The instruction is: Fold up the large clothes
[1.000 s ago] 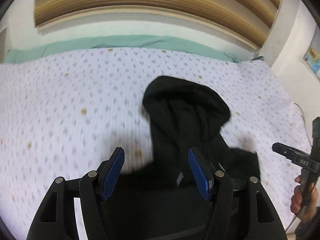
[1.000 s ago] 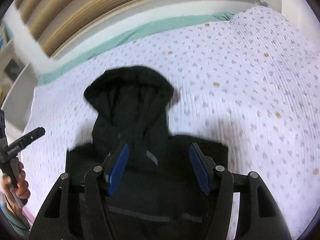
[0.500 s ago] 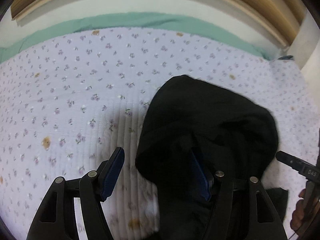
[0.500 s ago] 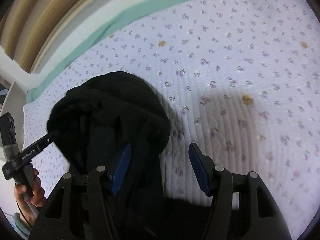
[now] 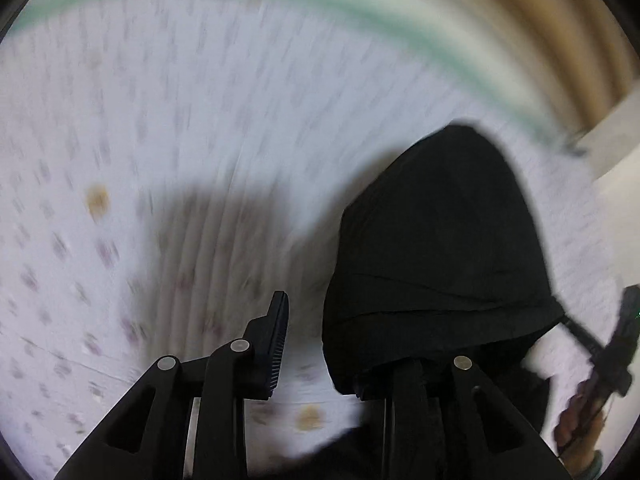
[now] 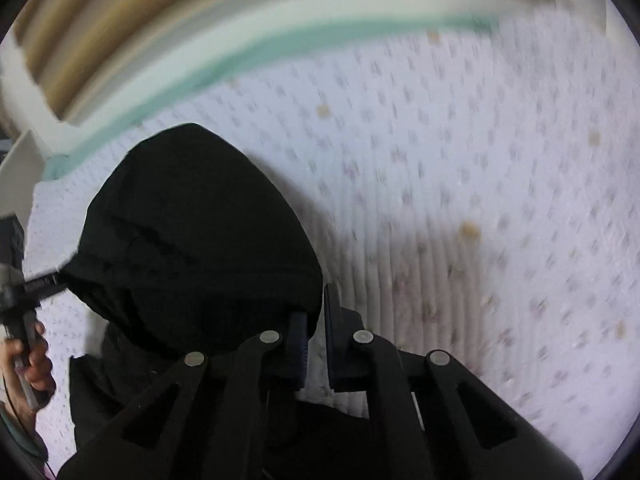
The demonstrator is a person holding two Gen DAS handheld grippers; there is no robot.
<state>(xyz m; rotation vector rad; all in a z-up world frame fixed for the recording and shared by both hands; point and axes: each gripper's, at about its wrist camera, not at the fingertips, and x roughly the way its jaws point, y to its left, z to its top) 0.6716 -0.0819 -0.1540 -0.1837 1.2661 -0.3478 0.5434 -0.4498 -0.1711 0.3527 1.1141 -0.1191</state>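
A black hooded garment lies on the bed; its hood (image 5: 440, 240) fills the right of the left wrist view and the left of the right wrist view (image 6: 192, 232). My left gripper (image 5: 332, 344) has its jaws closing on the hood's left edge; the left finger (image 5: 276, 340) shows, the right one is hidden under black cloth. My right gripper (image 6: 316, 340) has its jaws nearly together at the hood's right edge, with cloth at the left pad (image 6: 298, 344). Both views are motion-blurred.
The bed has a white quilted cover with small purple flowers (image 5: 160, 160) and a green sheet edge (image 6: 280, 46) at the far side. A wooden slatted headboard (image 6: 120, 20) stands behind. Each view shows the other gripper and hand at its edge (image 5: 608, 360) (image 6: 24, 312).
Both grippers have moved forward and down to the hood's two sides, and their jaws have narrowed from wide open to nearly closed on its edges. The hood looks larger and nearer.
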